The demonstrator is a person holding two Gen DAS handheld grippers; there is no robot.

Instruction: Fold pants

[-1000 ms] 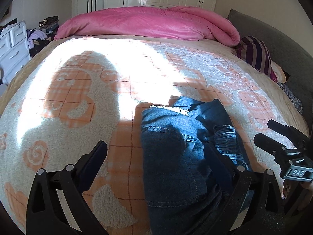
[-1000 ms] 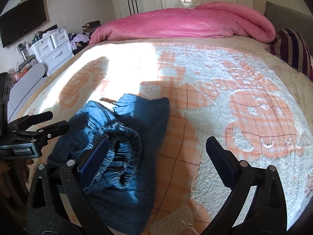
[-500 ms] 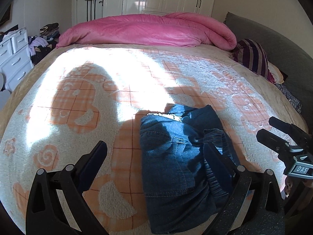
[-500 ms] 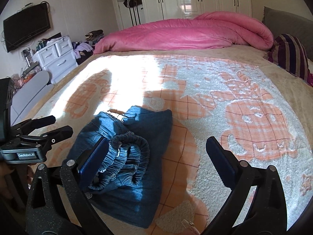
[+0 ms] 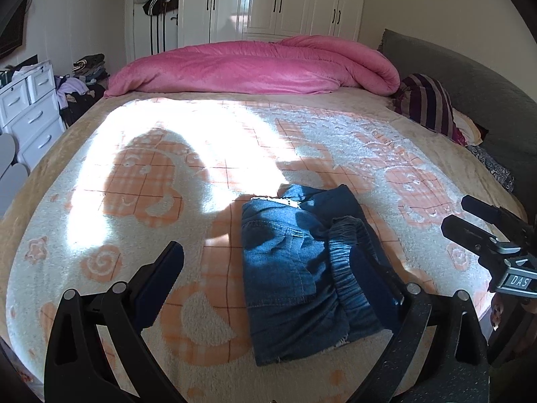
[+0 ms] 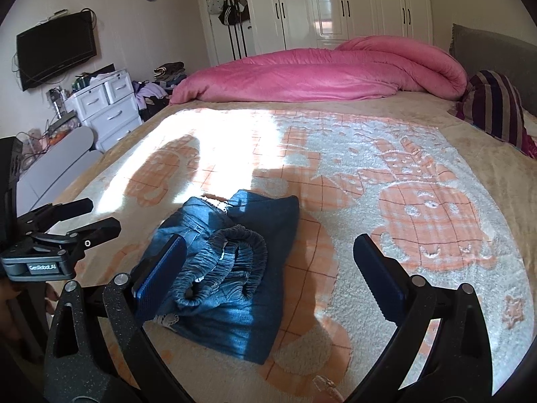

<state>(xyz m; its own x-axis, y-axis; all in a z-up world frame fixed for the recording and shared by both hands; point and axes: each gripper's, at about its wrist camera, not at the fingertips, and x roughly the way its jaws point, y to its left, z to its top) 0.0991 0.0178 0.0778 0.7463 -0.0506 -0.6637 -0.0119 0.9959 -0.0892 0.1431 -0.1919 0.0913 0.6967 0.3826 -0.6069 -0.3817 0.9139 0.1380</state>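
Blue denim pants [image 5: 295, 268] lie folded into a compact bundle on the blanket, elastic waistband bunched on top; they also show in the right wrist view [image 6: 231, 268]. My left gripper [image 5: 265, 268] is open and empty, hovering above and in front of the bundle; it also shows at the left of the right wrist view [image 6: 74, 221]. My right gripper [image 6: 268, 275] is open and empty, held back above the bundle's right side; it also shows at the right of the left wrist view [image 5: 470, 218].
The bed is covered by a white and orange patterned blanket [image 5: 167, 168]. A rolled pink duvet [image 5: 251, 67] lies at the far end, a striped pillow [image 5: 426, 104] at the far right. White drawers [image 6: 107, 110] stand left of the bed.
Both grippers have drawn back and up from the pants, so the bundle looks smaller and farther. The pants lie still.
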